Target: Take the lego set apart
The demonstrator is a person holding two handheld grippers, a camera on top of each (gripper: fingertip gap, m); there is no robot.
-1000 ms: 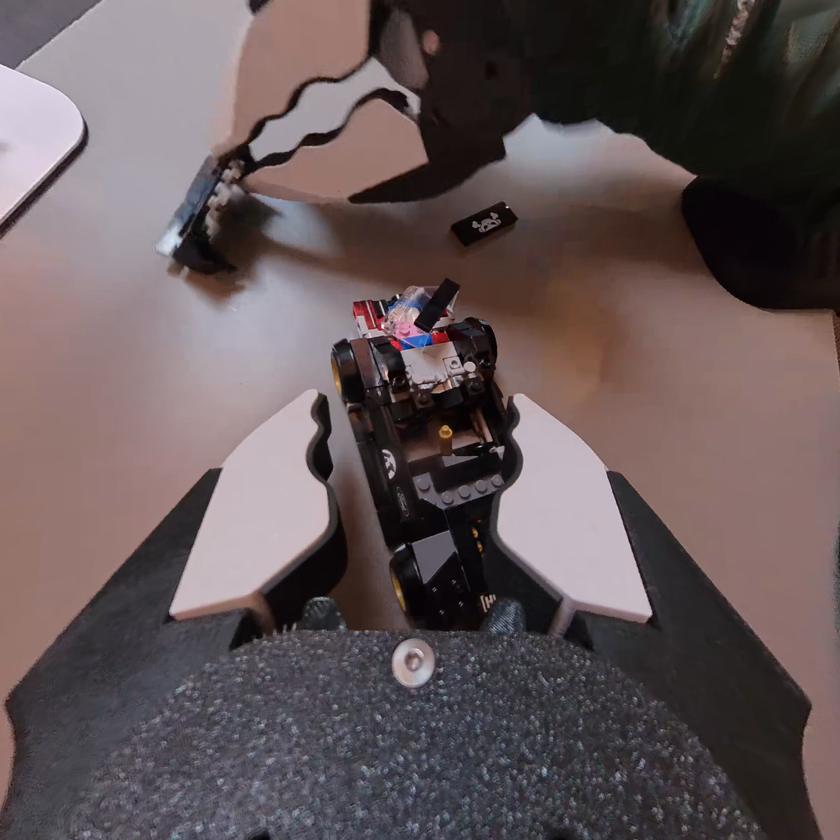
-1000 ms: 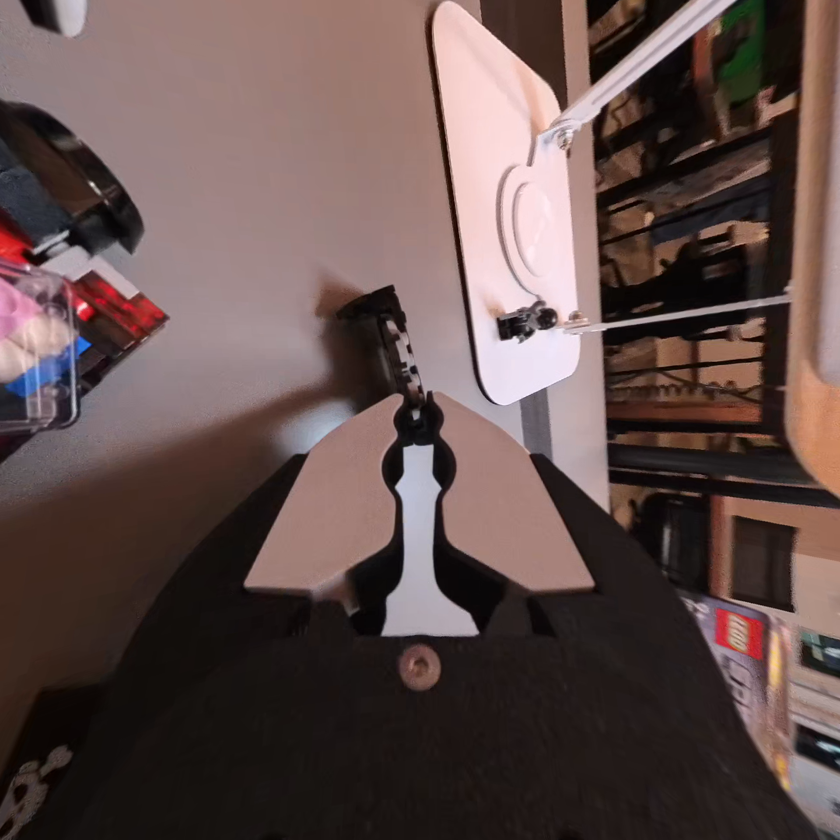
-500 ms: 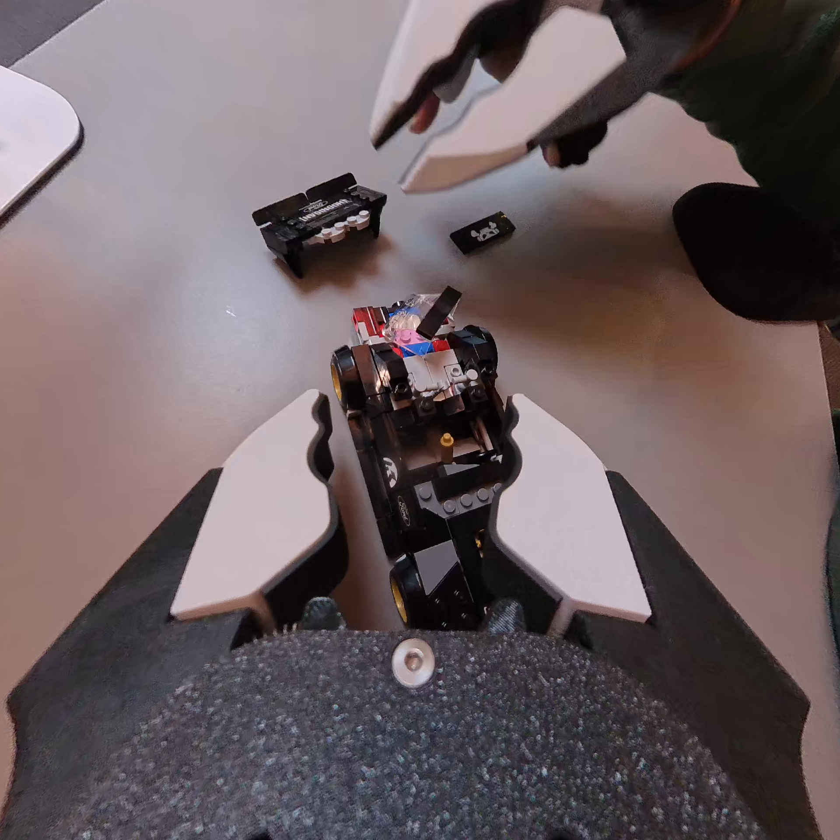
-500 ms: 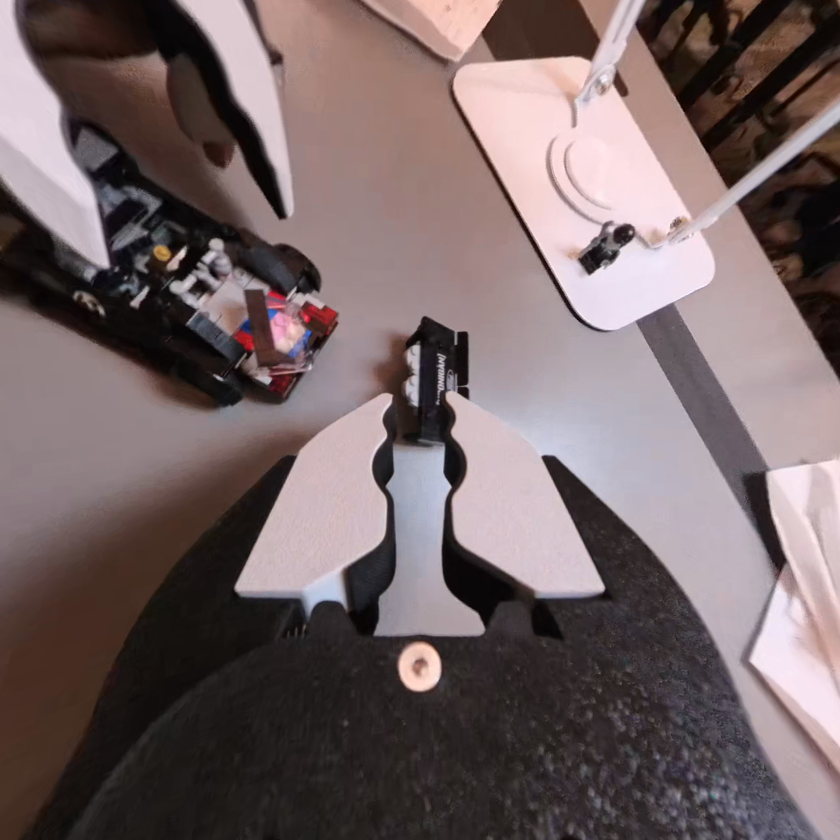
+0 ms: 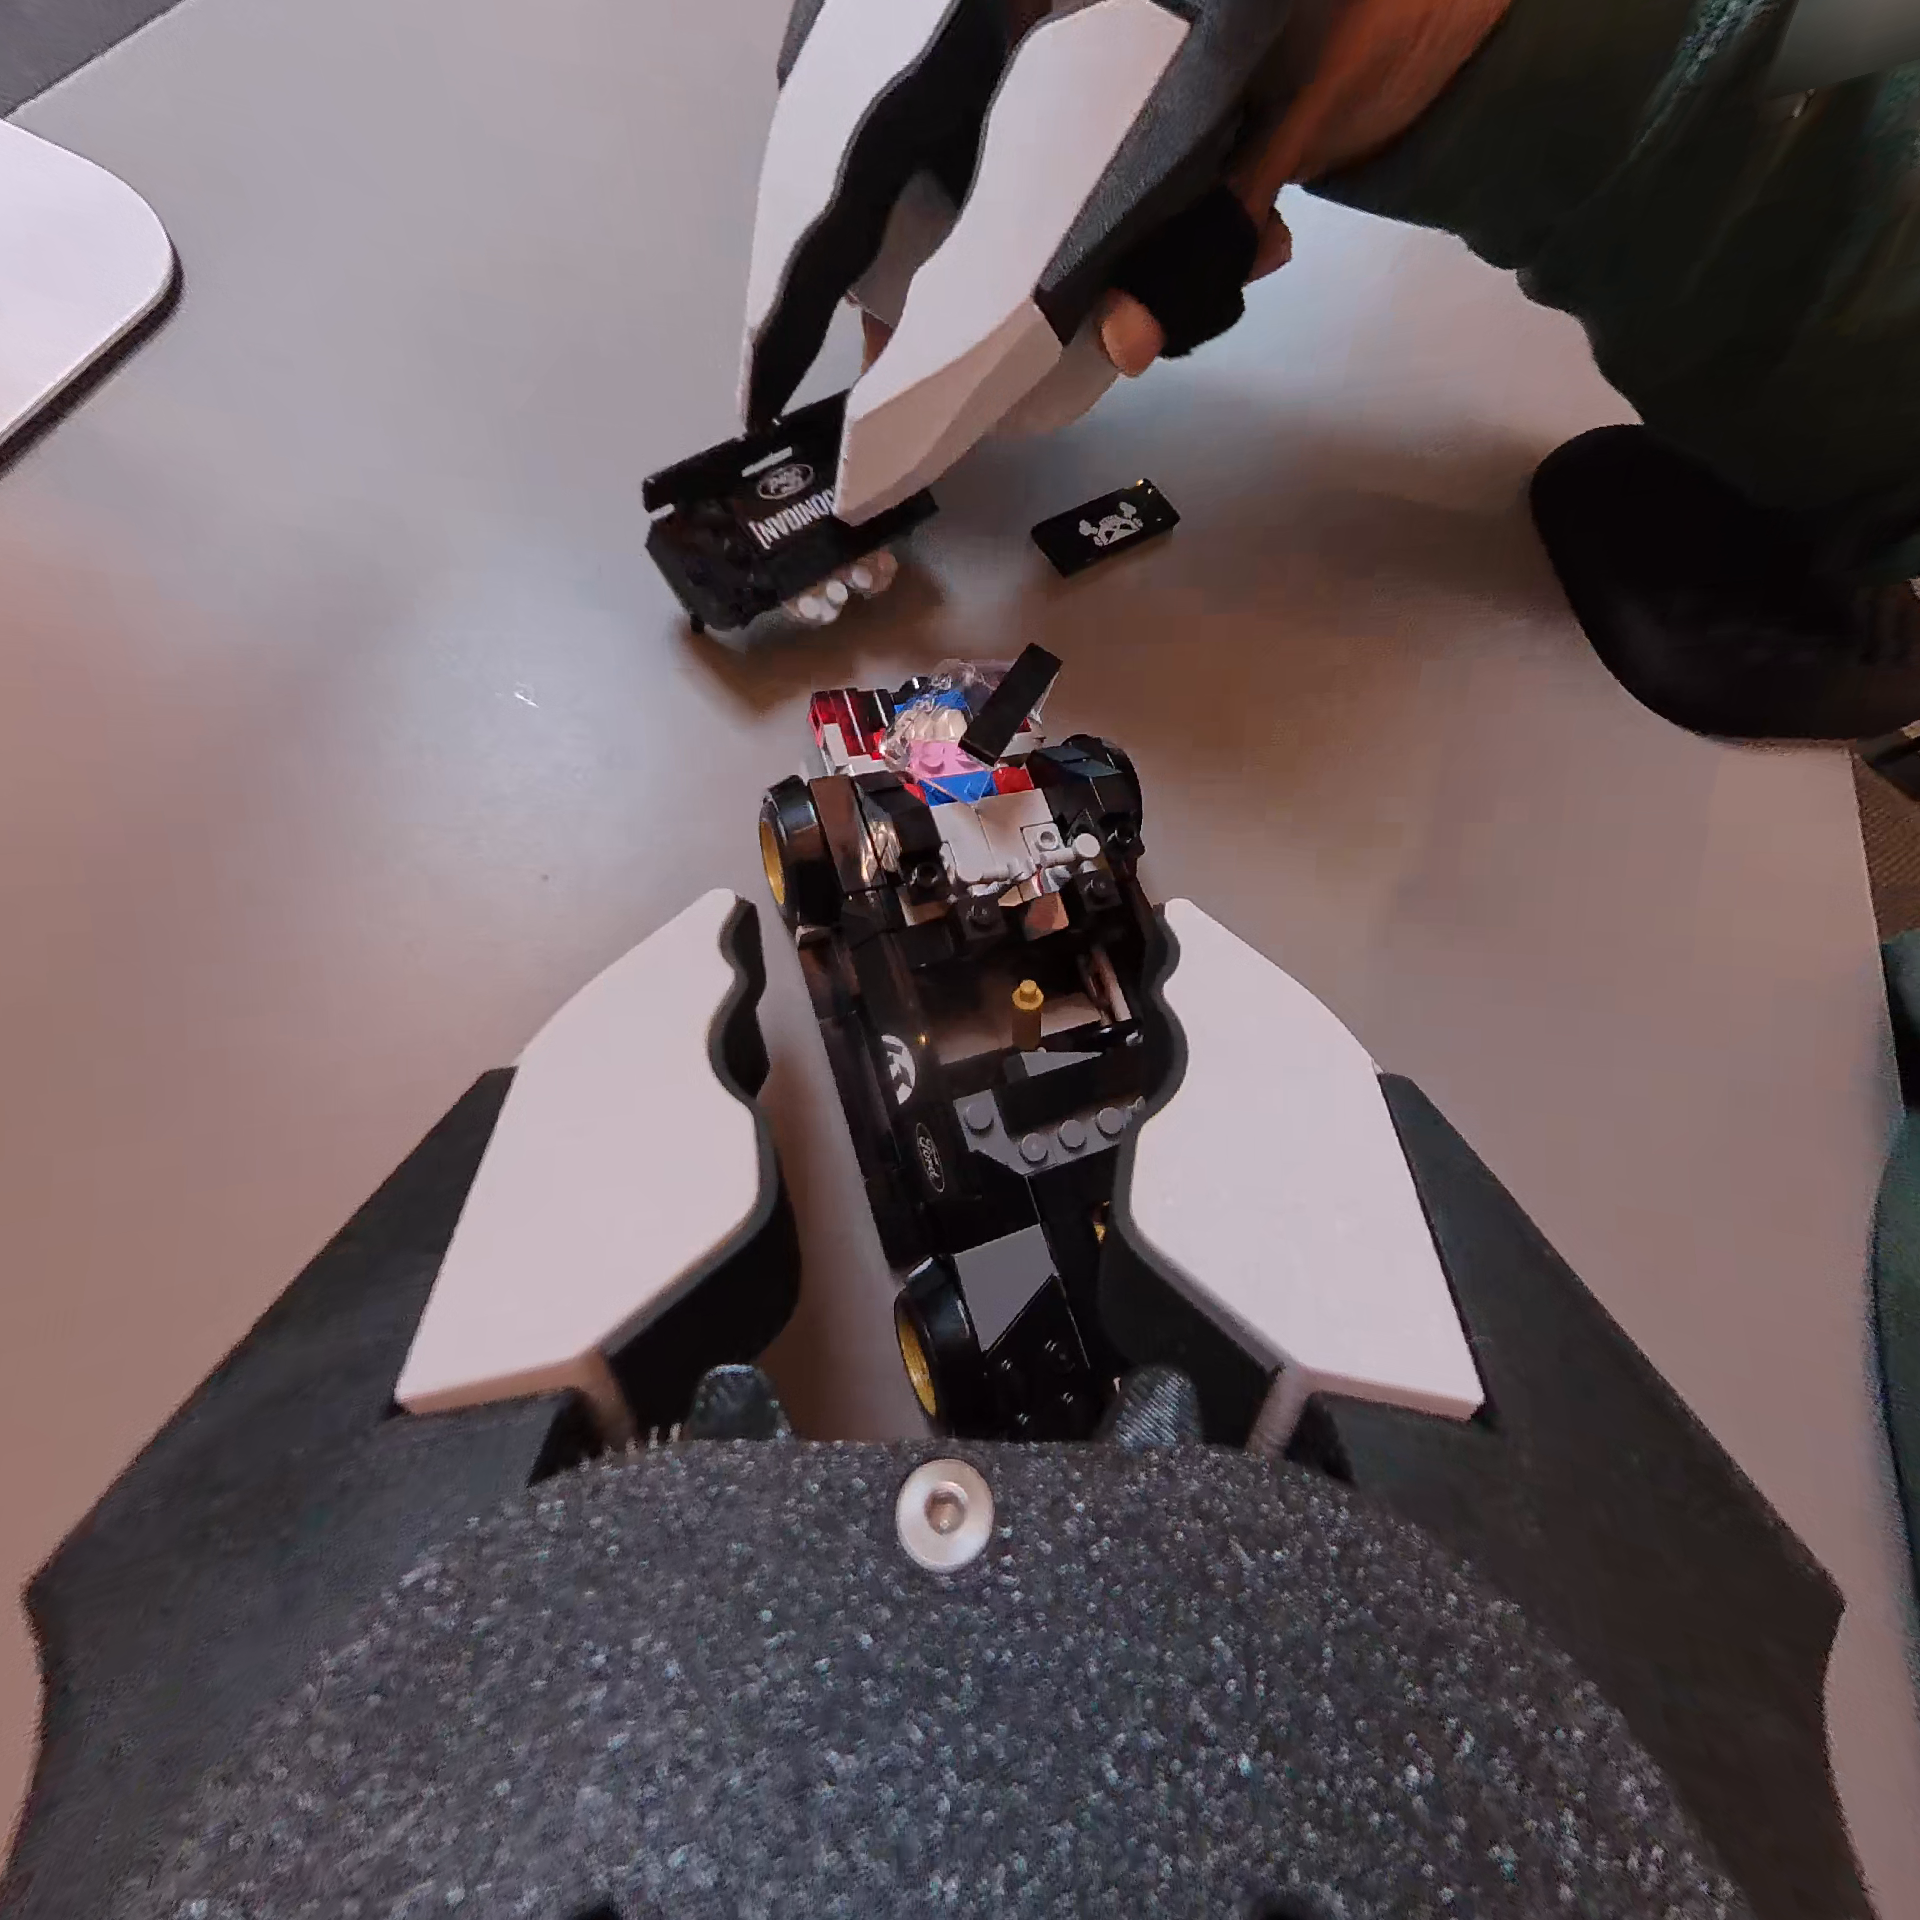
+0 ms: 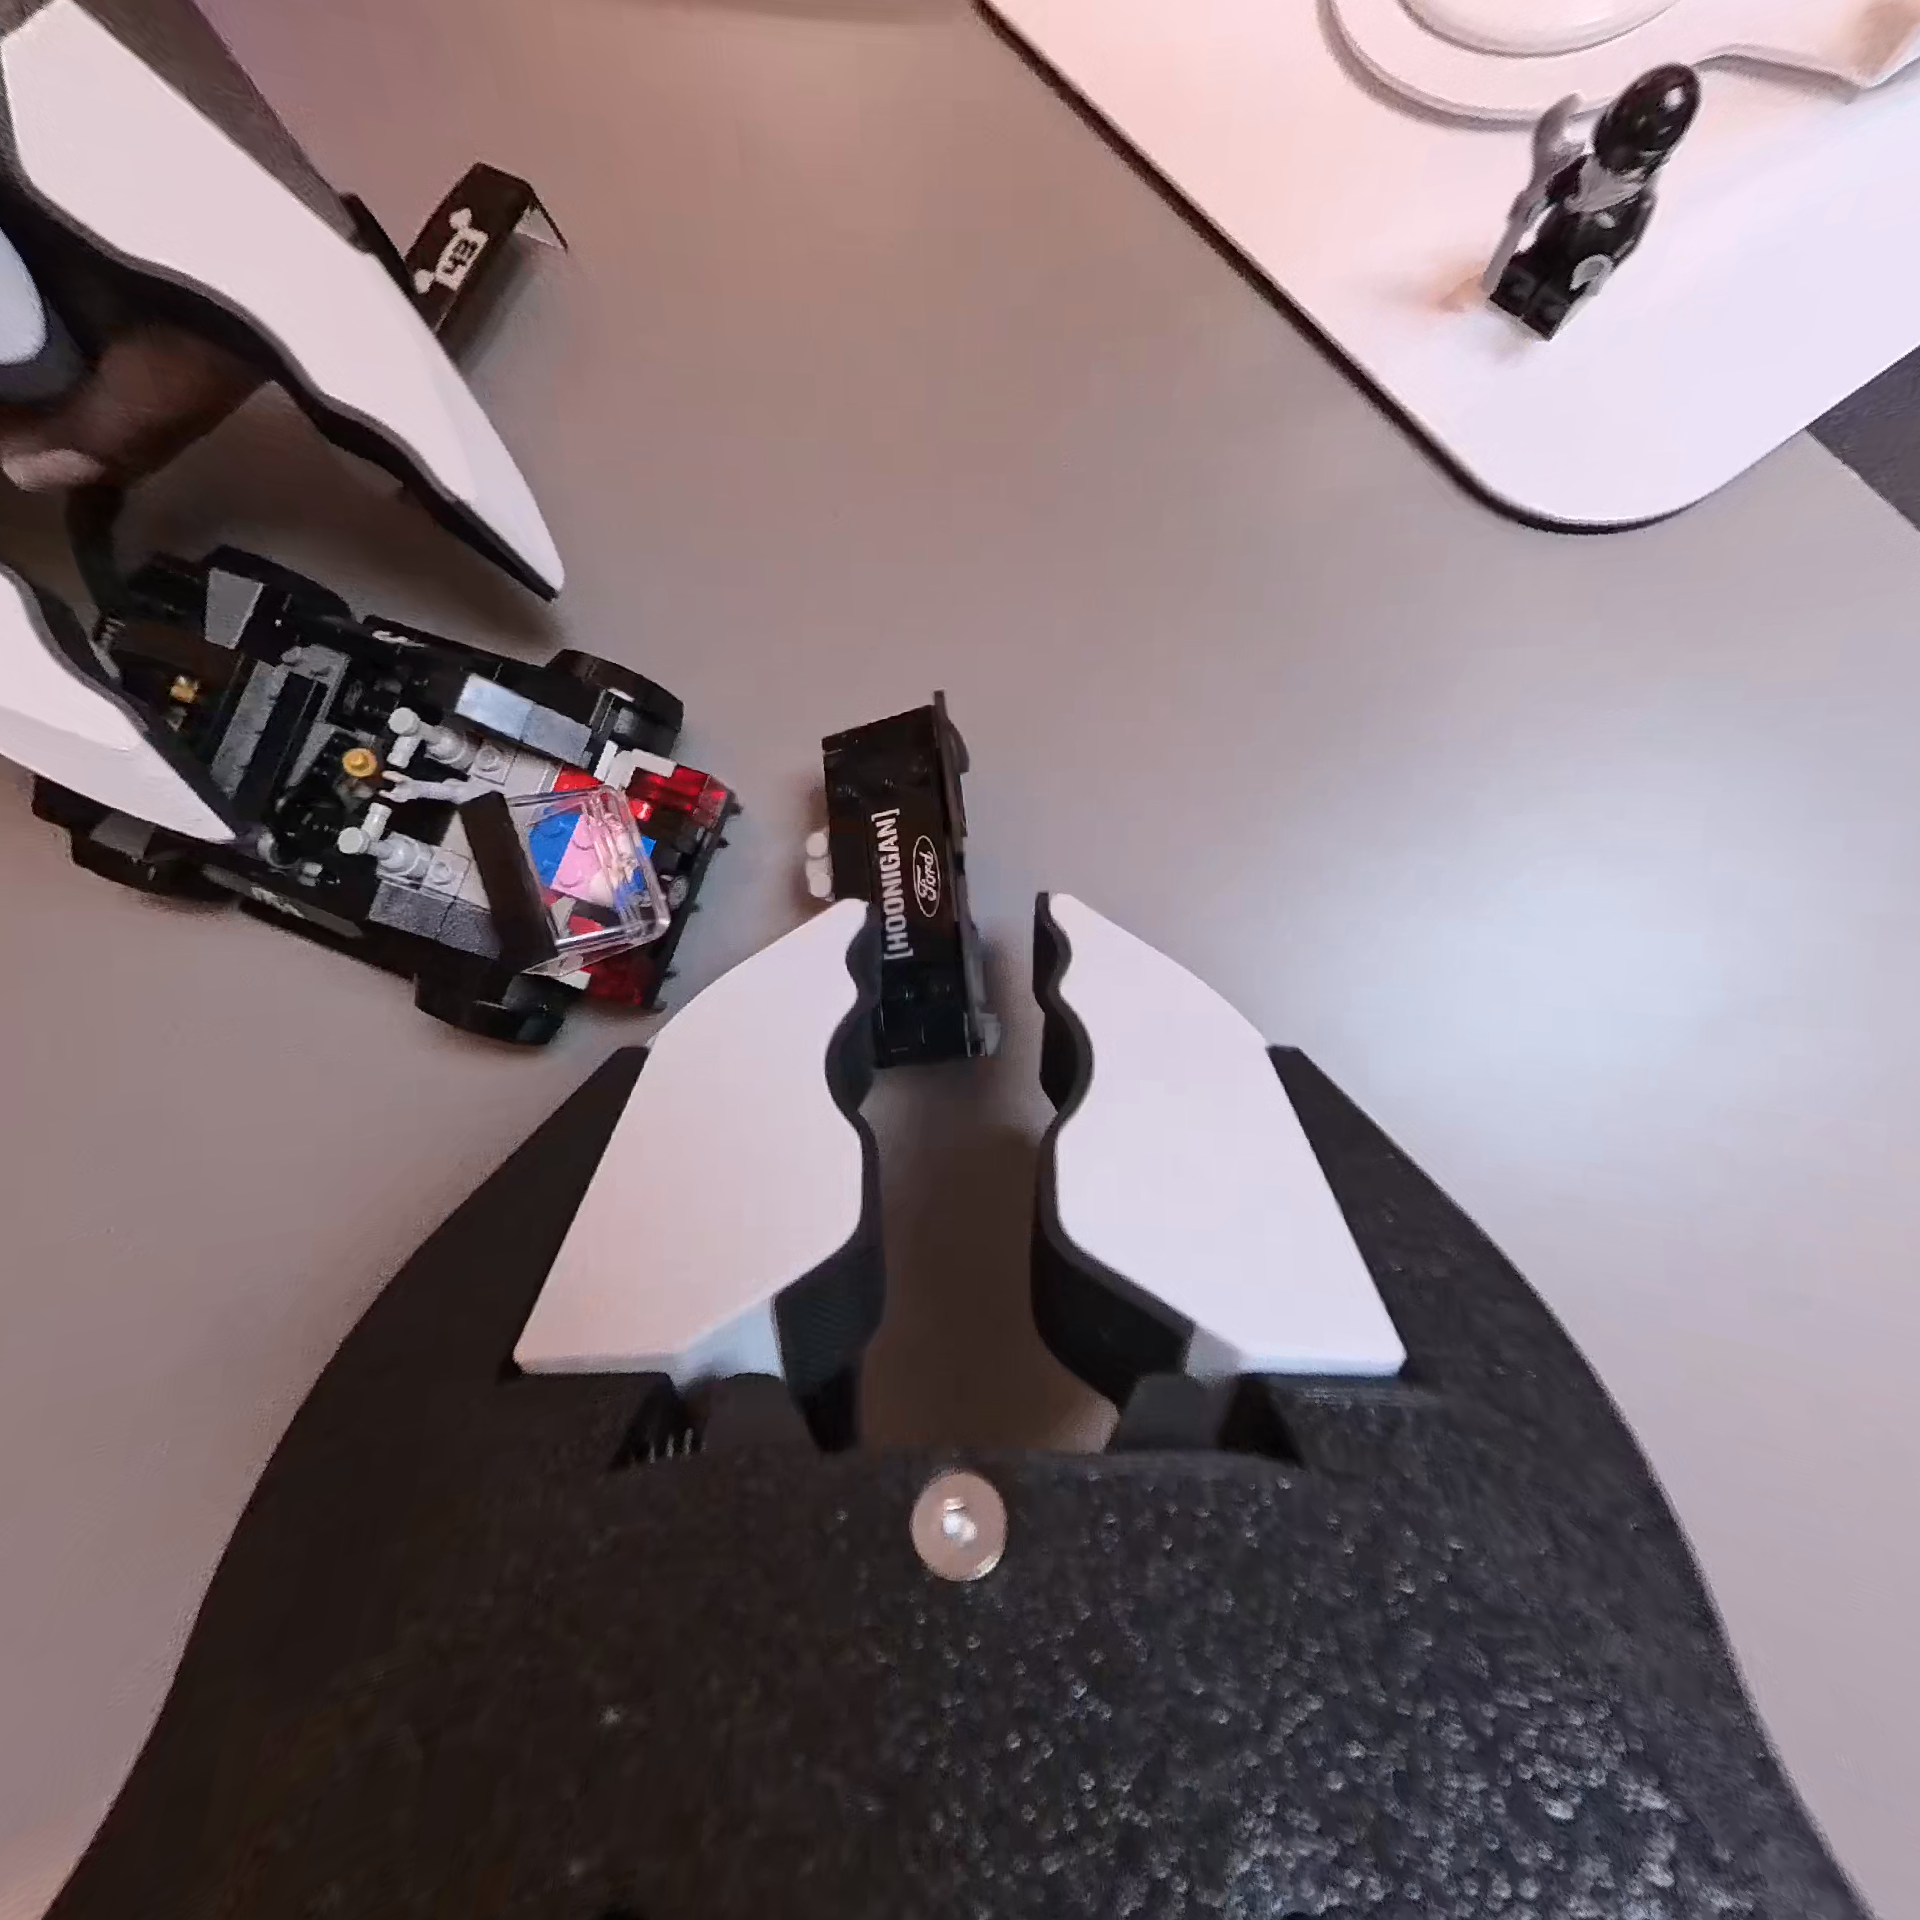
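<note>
A black lego car (image 5: pixel 935 1049) with gold wheel hubs lies on the grey table between the fingers of my open left gripper (image 5: pixel 951 925). The right finger rests against its side and the left finger stands clear. A loosened clear windshield piece (image 5: pixel 961 691) tilts at the car's far end. A detached black spoiler piece (image 6: pixel 914 873) lies on the table just beyond the car. My right gripper (image 6: pixel 951 909) is open with its fingers either side of this piece. The left finger touches it. The car (image 6: pixel 416 810) and left gripper (image 6: pixel 390 707) show at left in the right wrist view.
A small black printed tile (image 5: pixel 1107 525) lies right of the spoiler piece (image 5: pixel 748 530). A white lamp base (image 6: pixel 1455 312) with a black minifigure (image 6: pixel 1579 208) on it stands beyond. A gloved hand and green sleeve (image 5: pixel 1558 156) hold the right gripper (image 5: pixel 821 457). The table edge is at right. Across from one pair of fingers to the other is roughly 12 cm. The small black printed tile (image 5: pixel 1107 525) is about 9 cm from my right fingertips and 15 cm from my left.
The right gripper was shut on the spoiler piece, let it go onto the table and lifted. It has now come down with its jaws wider, either side of the piece. The left gripper has not moved.
</note>
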